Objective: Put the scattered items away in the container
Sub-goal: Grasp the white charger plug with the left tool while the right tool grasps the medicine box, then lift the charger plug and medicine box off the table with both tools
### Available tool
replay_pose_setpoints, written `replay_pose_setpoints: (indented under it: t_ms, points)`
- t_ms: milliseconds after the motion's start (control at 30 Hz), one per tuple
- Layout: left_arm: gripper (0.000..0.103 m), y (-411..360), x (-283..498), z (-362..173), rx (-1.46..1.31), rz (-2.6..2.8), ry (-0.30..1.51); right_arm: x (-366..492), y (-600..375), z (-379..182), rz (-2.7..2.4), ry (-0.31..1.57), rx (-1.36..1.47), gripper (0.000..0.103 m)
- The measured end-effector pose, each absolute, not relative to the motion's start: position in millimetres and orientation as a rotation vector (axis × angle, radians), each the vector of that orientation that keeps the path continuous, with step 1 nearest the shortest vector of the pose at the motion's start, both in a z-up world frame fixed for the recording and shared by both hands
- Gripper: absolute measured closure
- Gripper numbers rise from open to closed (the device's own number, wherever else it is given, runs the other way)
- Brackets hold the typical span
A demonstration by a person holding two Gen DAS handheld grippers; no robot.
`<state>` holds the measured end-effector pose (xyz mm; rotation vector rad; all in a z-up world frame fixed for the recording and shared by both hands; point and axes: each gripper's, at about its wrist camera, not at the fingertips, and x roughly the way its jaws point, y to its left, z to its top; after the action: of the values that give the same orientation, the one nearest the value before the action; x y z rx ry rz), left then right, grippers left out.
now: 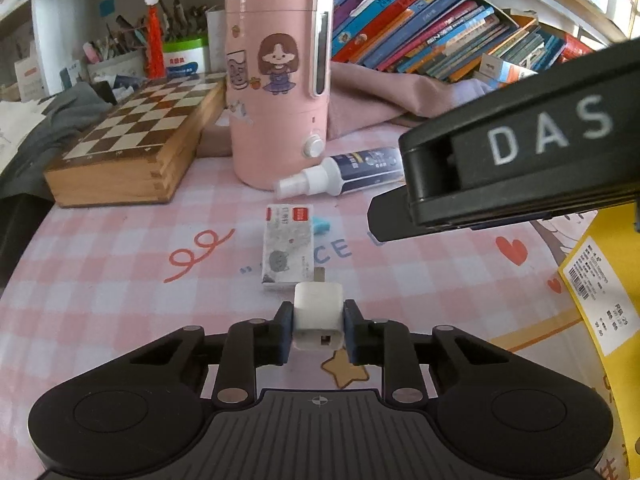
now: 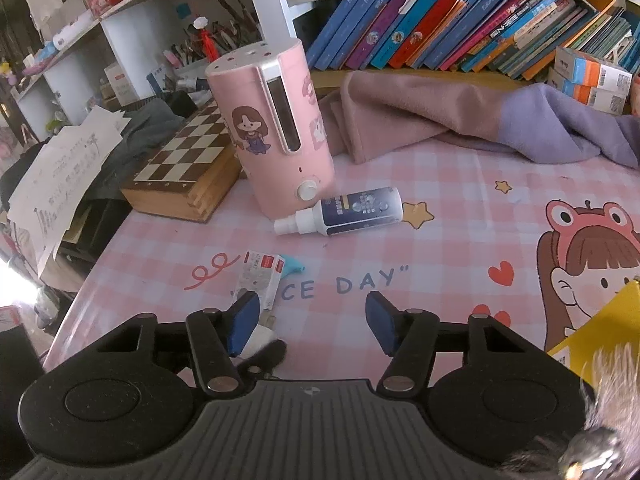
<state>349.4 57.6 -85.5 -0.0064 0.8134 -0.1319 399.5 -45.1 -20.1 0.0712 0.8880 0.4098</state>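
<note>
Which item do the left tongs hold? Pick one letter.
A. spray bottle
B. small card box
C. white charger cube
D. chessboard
C: the left tongs are shut on the white charger cube; the pads press both its sides.

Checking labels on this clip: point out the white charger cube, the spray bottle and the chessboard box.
white charger cube [image 1: 318,312], left wrist view, top face.
spray bottle [image 2: 360,212], right wrist view, dark label.
chessboard box [image 1: 148,116], left wrist view, chequered top.
</note>
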Motion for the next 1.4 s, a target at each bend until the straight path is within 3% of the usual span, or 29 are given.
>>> replay_pose_setpoints:
  t_ms: [767, 967, 1000, 1133, 1400]
  points:
    - [0.079, 144.5, 264.7, -35.0, -0.195, 0.065, 0.792, 437.6, 16.5, -60.2, 0.442, 0.99, 0.104, 0.054]
    - [0.079, 144.9, 260.2, -27.9, -0.199, 0.066, 0.782, 440.4, 26.1, -66.9, 0.429, 0.987, 0.07, 0.059]
    - [0.079, 144.2, 259.8, -26.4, -0.197, 0.065, 0.779, 440.4, 26.4, -67.0, 0.425, 0.985, 0.068, 0.065]
    - [0.079, 142.8, 256.1, -19.4, -0.197, 0.061, 0.762, 438.1, 23.5, -66.9, 0.425, 0.985, 0.074, 0.072]
    - [0.079, 137.4, 248.0, -8.9, -0.207, 0.04, 0.725, 421.9, 11.4, -52.3, 0.435, 0.947, 0.098, 0.072]
